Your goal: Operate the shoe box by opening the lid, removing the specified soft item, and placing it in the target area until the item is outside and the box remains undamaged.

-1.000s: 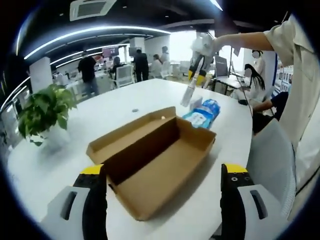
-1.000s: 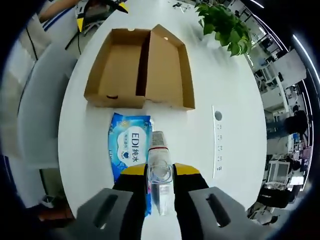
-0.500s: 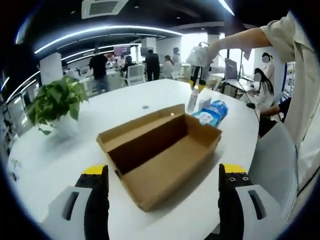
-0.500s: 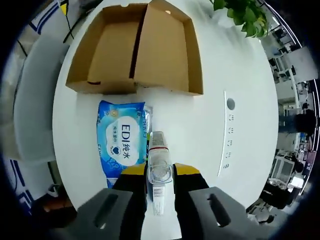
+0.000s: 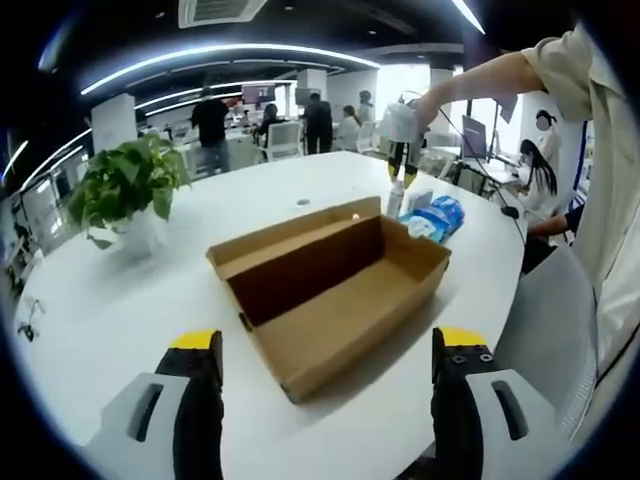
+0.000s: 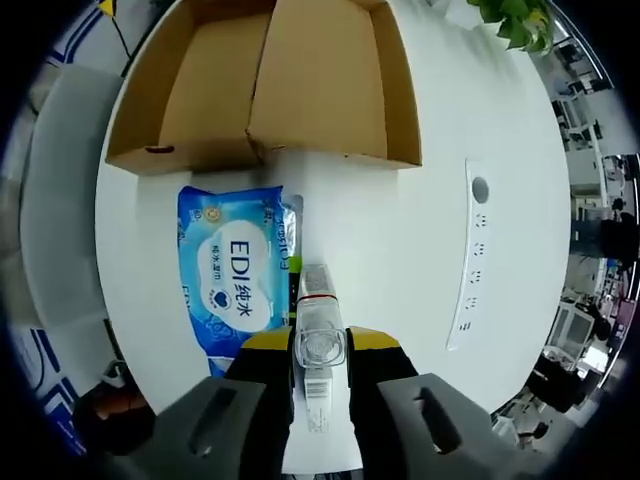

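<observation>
Ahead of the left gripper (image 5: 320,400), jaws spread wide and holding nothing, sits the brown cardboard shoe box (image 5: 330,290) on the round white table (image 5: 120,300). Lid is folded back on the far side, interior looks bare. Box is angled, one corner pointing toward the gripper, near the table's close edge. The green potted plant (image 5: 130,190) stands well to the gripper's left.

Beyond the box, the right gripper (image 5: 403,160) hangs from the person's hand (image 5: 400,120), nose down over the table.

In the right gripper view, between the right gripper's (image 6: 320,375) jaws is a clear plastic bottle with a red-banded label (image 6: 318,345), clamped on both sides. Held upright, probably so it can be stood on its base. Just left of it lies the soft blue wipes pack with white lettering (image 6: 235,275), flat on the table, outside the box and near its wall (image 6: 200,155). That soft item looks already delivered to its spot.

Room: bare table to the right of the bottle, up to the white inset power strip (image 6: 468,255). Table rim (image 6: 130,330) curves close on the left, past the pack, so drift that way risks the edge. Box wall ahead limits forward travel. Setting the bottle straight down beside the pack looks like the safest option.
</observation>
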`<state>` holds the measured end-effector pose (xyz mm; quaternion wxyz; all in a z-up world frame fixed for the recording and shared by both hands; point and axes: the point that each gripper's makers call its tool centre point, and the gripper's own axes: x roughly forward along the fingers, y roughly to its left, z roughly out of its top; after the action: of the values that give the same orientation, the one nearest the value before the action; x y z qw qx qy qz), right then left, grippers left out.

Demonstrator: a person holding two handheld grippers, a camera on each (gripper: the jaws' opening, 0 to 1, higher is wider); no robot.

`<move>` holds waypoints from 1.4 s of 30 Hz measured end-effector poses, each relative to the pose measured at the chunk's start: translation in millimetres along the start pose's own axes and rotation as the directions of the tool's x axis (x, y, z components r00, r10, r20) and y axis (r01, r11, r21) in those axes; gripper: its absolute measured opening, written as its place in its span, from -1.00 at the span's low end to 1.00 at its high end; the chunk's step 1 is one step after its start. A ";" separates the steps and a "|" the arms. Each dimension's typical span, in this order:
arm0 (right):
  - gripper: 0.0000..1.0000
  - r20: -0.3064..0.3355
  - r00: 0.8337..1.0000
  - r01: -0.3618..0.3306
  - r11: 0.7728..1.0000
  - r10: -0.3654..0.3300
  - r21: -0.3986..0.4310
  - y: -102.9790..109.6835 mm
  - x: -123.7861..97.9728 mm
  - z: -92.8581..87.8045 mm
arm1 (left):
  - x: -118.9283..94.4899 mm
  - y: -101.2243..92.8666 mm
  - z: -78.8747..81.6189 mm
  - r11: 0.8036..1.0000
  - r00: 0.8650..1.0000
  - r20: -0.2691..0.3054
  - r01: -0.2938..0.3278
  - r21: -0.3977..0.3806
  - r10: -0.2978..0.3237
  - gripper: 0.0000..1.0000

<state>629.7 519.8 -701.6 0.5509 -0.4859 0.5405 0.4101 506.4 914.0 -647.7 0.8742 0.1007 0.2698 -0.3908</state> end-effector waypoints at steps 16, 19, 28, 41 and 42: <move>-0.65 -0.020 1.000 -0.006 1.000 0.005 -0.018 -2.4 5.1 0.9 | 6.6 0.7 -11.1 1.000 1.000 -0.025 -0.010 -0.022 0.010 0.61; -0.64 -0.010 1.000 0.007 0.999 -0.007 -0.035 -5.0 4.8 2.4 | 9.3 -1.6 -13.4 1.000 1.000 -0.026 -0.001 -0.030 0.000 0.62; -0.57 0.001 1.000 0.029 0.999 -0.029 -0.041 -7.7 2.6 2.4 | 13.7 -1.4 -17.3 0.999 0.999 -0.033 -0.006 -0.036 0.005 0.57; -0.39 0.119 0.988 0.097 0.995 -0.095 -0.012 -10.2 -30.0 16.5 | 18.0 19.7 -8.5 0.994 0.995 0.008 -0.094 -0.052 0.094 0.21; -0.38 0.138 0.984 0.110 0.994 -0.109 0.001 -11.6 -34.6 20.1 | 18.9 22.2 -9.0 0.993 0.995 0.006 -0.103 -0.055 0.103 0.20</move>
<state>642.3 539.8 -667.3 0.6072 -0.4872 0.4721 0.4136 529.6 920.6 -666.3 0.8969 0.0886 0.2710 -0.3380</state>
